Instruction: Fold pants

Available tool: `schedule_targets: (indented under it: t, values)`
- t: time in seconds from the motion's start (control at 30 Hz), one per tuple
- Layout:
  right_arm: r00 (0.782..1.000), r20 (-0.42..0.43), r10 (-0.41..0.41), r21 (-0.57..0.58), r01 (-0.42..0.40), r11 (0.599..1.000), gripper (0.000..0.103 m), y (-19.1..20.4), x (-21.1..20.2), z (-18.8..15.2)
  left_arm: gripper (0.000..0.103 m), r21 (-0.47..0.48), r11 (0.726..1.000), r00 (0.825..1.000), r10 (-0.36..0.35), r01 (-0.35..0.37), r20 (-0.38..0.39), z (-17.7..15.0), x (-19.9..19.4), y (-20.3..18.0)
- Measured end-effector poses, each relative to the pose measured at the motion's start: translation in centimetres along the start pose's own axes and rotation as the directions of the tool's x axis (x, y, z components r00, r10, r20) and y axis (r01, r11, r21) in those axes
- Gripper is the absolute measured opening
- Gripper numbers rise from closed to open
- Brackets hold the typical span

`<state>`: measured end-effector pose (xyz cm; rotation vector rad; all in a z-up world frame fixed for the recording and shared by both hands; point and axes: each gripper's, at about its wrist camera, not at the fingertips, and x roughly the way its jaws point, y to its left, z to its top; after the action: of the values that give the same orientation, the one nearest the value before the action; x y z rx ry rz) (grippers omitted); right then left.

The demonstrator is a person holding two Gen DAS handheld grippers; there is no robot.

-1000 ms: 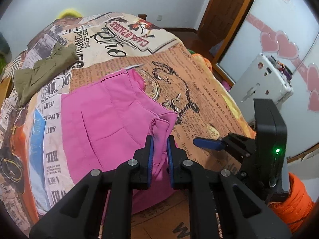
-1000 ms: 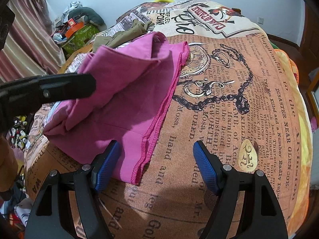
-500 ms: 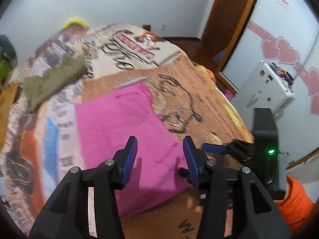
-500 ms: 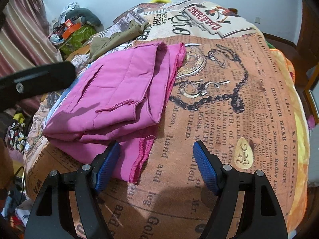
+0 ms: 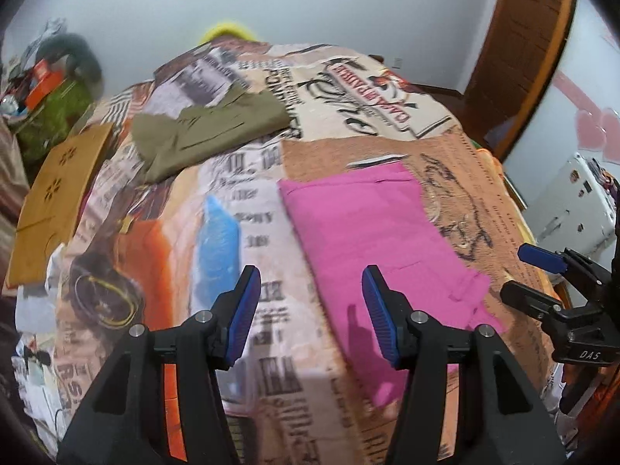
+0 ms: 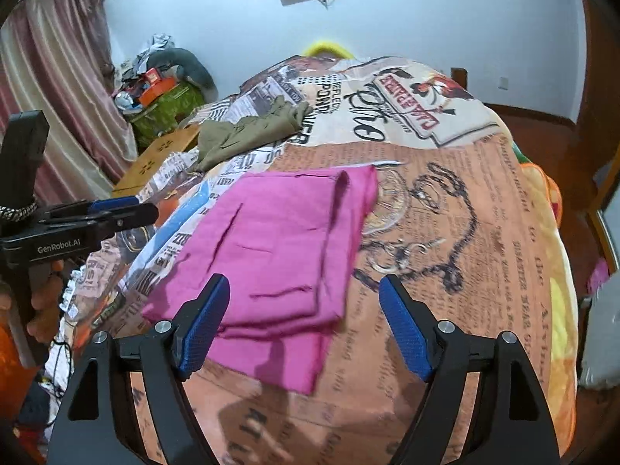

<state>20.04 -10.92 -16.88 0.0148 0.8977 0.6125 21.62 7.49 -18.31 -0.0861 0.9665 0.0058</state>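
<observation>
The pink pants [image 5: 372,240] lie folded flat on the printed bedspread [image 5: 252,170]; they also show in the right wrist view [image 6: 279,244]. My left gripper [image 5: 310,310] is open and empty, above the bed just left of the pants' near edge. My right gripper [image 6: 306,333] is open and empty, above the pants' near right corner. The right gripper shows at the right edge of the left wrist view [image 5: 542,271]. The left gripper shows at the left of the right wrist view [image 6: 104,213].
Olive-green trousers [image 5: 209,131] lie at the far left of the bed, also in the right wrist view [image 6: 248,135]. A wooden board [image 5: 58,193] sits beside the bed's left edge. A white appliance [image 5: 569,205] stands to the right. A cluttered green box [image 6: 166,100] is by the curtain.
My left gripper let go of the pink fabric, opened and drew back to the left. The folded layer dropped flat onto the pants. My right gripper lifted and pulled back, still open.
</observation>
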Motion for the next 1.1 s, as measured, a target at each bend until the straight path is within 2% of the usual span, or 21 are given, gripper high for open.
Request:
schedule_targets:
  t: [0.2,0.33,0.57,0.77,0.83,0.9,0.93,1.1]
  values:
    - [0.995,-0.1,0.031,0.019,-0.029,0.999,0.077,0.5,4.2,-1.0,0.055,0.013,1.0,0.999,0.027,-0.026,-0.032,-0.8,1.4,0.9]
    - [0.988,-0.146,0.055,0.059,-0.047,0.997,0.077,-0.4,5.6,-1.8,0.055,0.049,0.999,0.998,0.017,-0.014,-0.06,0.7,2.7,0.6]
    - [0.989,-0.14,0.04,-0.005,-0.041,0.999,0.075,-1.2,5.4,-1.9,0.055,0.092,0.996,0.993,-0.008,0.019,-0.119,5.8,7.8,0.0]
    - [0.988,-0.148,0.031,-0.014,-0.033,0.999,0.074,-2.4,5.2,-1.9,0.055,0.145,0.988,0.982,0.07,-0.045,-0.173,9.5,13.7,0.5]
    - [0.988,-0.149,0.028,-0.011,-0.03,0.999,0.074,-2.8,5.2,-1.8,0.056,0.175,0.982,0.972,0.107,-0.071,-0.208,9.8,15.8,0.7]
    - [0.989,-0.145,0.02,-0.008,-0.021,1.0,0.074,-3.3,5.3,-1.7,0.064,0.201,0.975,0.962,0.141,-0.094,-0.233,9.6,17.2,0.8]
    - [0.99,-0.142,0.016,-0.006,-0.017,1.0,0.074,-3.5,5.3,-1.7,0.065,0.216,0.971,0.958,0.154,-0.101,-0.241,9.3,17.8,0.9]
    - [0.99,-0.138,-0.005,0.007,0.006,1.0,0.074,-4.4,5.5,-1.2,0.068,0.211,0.973,0.963,0.146,-0.098,-0.228,8.0,17.7,1.8]
